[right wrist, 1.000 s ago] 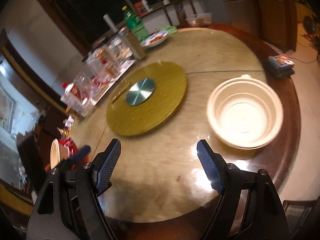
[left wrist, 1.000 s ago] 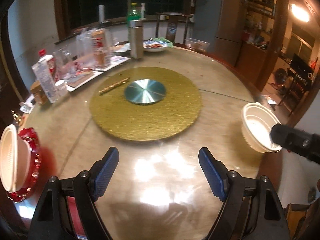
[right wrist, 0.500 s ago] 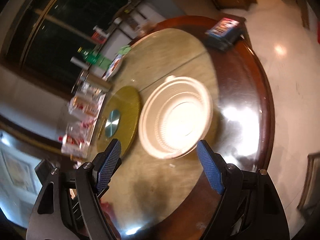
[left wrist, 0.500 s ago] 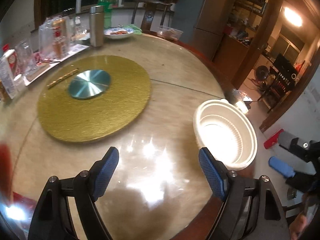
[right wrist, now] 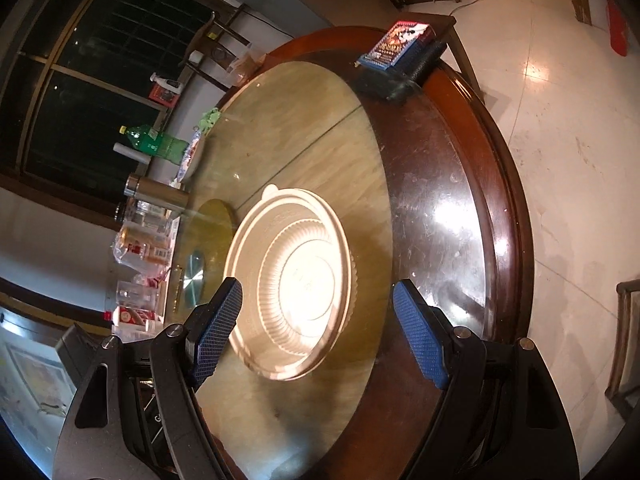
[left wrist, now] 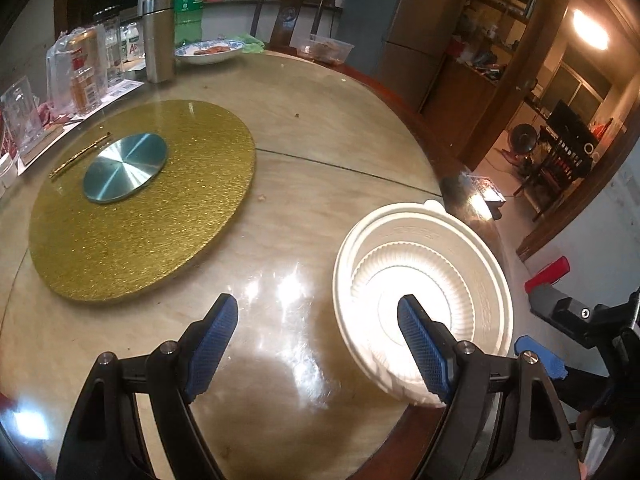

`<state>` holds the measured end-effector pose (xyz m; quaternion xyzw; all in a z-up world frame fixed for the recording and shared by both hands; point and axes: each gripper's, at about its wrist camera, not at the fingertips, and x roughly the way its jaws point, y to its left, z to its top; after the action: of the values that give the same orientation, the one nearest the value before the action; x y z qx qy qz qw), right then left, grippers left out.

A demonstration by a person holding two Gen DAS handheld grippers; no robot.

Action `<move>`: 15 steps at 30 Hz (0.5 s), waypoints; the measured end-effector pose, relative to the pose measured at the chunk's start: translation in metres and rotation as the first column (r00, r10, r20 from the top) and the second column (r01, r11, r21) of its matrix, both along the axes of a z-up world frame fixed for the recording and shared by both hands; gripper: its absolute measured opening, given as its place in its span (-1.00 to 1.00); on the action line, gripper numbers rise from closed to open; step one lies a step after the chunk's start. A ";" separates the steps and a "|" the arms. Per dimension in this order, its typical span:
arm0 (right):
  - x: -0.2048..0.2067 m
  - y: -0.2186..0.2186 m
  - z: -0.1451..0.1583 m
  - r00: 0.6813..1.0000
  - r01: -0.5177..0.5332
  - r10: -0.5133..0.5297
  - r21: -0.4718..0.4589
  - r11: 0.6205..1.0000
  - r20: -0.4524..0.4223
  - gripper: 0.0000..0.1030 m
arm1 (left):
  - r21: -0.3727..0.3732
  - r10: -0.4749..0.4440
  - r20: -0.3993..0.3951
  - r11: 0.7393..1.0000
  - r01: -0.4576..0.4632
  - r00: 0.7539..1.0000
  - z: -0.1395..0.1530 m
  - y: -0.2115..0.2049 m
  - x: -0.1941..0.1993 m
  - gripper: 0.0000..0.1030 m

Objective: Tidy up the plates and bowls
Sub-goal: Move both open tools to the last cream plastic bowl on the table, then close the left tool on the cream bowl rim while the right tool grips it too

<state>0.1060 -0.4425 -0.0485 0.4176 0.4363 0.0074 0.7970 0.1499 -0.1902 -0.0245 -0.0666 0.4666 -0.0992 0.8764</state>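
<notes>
A round white bowl sits upright and empty, mouth up, near the counter edge, with both the left gripper and the right gripper spread wide, holding nothing.

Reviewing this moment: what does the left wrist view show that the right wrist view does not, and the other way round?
Only the left wrist view shows the lit side room with its ceiling lamp, the clear plastic food container at the far table edge, and the right gripper beyond the bowl.

Only the right wrist view shows the colourful printed box on the dark wooden table rim and the pale tiled floor.

Both show the white ribbed plastic bowl, the gold round turntable and the green plastic bottle. Each gripper's jaws stand open and empty.
</notes>
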 end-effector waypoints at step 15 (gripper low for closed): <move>0.011 0.003 -0.010 1.000 0.003 -0.004 -0.016 1.000 -0.028 0.36 | 0.015 -0.005 -0.025 1.000 0.005 1.000 -0.012 -0.011 0.015 0.59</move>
<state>0.1172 -0.4396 -0.0588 0.4122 0.4469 -0.0033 0.7939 0.1644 -0.2015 -0.0363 -0.0601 0.4784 -0.0972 0.8707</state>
